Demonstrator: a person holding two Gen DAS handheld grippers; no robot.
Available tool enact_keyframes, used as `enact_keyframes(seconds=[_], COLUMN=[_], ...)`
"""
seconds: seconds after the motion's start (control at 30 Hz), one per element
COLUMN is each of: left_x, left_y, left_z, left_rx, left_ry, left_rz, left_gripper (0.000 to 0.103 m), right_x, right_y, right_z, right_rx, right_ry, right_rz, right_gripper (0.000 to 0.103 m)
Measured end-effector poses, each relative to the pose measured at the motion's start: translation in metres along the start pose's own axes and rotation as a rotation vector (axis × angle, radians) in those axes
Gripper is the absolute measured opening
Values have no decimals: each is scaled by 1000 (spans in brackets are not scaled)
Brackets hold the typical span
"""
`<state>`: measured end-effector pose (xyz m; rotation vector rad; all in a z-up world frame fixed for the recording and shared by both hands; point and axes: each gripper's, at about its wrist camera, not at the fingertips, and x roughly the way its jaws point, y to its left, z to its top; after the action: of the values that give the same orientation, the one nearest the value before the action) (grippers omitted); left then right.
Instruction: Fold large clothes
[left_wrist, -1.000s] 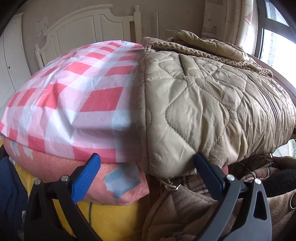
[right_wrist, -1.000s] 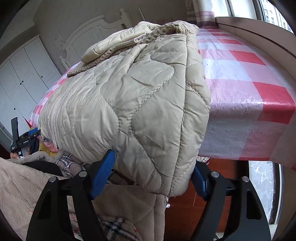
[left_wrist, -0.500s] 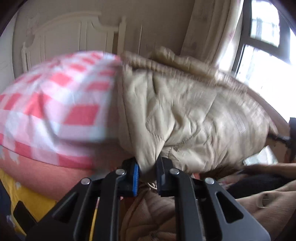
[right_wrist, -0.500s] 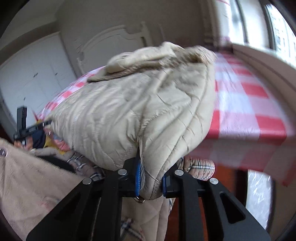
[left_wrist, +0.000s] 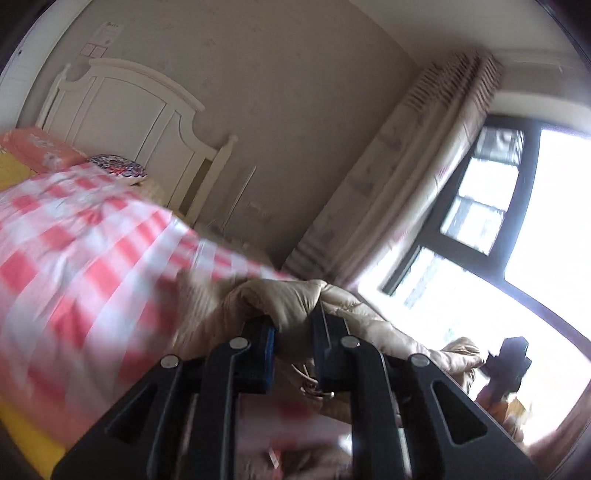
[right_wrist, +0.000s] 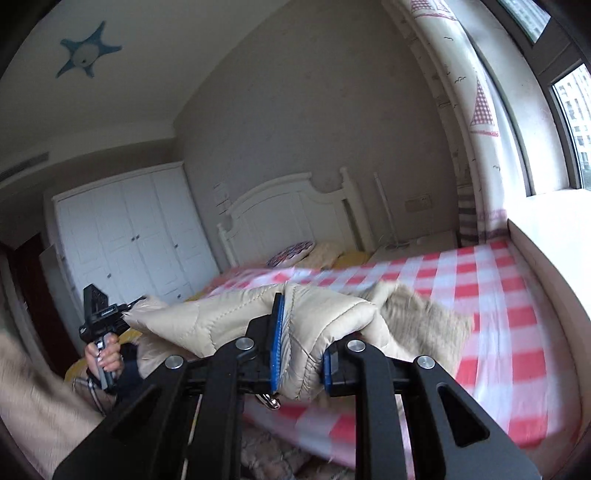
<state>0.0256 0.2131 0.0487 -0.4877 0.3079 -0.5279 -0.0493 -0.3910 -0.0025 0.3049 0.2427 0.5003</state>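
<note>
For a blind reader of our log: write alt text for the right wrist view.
The right claw is shut on a fold of the beige quilted jacket, held up over a bed with a red-and-white checked cover. At far left the left claw grips the jacket's other end, before a white wardrobe.

There are two tools, the left tool (left_wrist: 291, 345) and the right tool (right_wrist: 301, 347), one beige quilted jacket (right_wrist: 221, 314), one bed with a checked cover (right_wrist: 491, 295), one white headboard (right_wrist: 291, 206), one round patterned cushion (right_wrist: 291, 253) and one wardrobe (right_wrist: 129, 229).
</note>
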Motion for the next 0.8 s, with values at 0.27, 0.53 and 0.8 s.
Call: enact_keyframes(seconds=[0.27, 0.53, 0.8], left_x=[219, 357, 327], left_y=[60, 160, 148], left_z=[98, 23, 37], left_rx=[-171, -391, -290], left_ry=[169, 412, 199], left_rz=[180, 401, 502], left_gripper=[17, 26, 99], right_x=[160, 249, 214], right_y=[-137, -234, -227], right_z=[56, -24, -1], right_rx=[384, 669, 657], right_ry=[84, 284, 146], right_rz=[-228, -374, -263], right_gripper=[19, 22, 98])
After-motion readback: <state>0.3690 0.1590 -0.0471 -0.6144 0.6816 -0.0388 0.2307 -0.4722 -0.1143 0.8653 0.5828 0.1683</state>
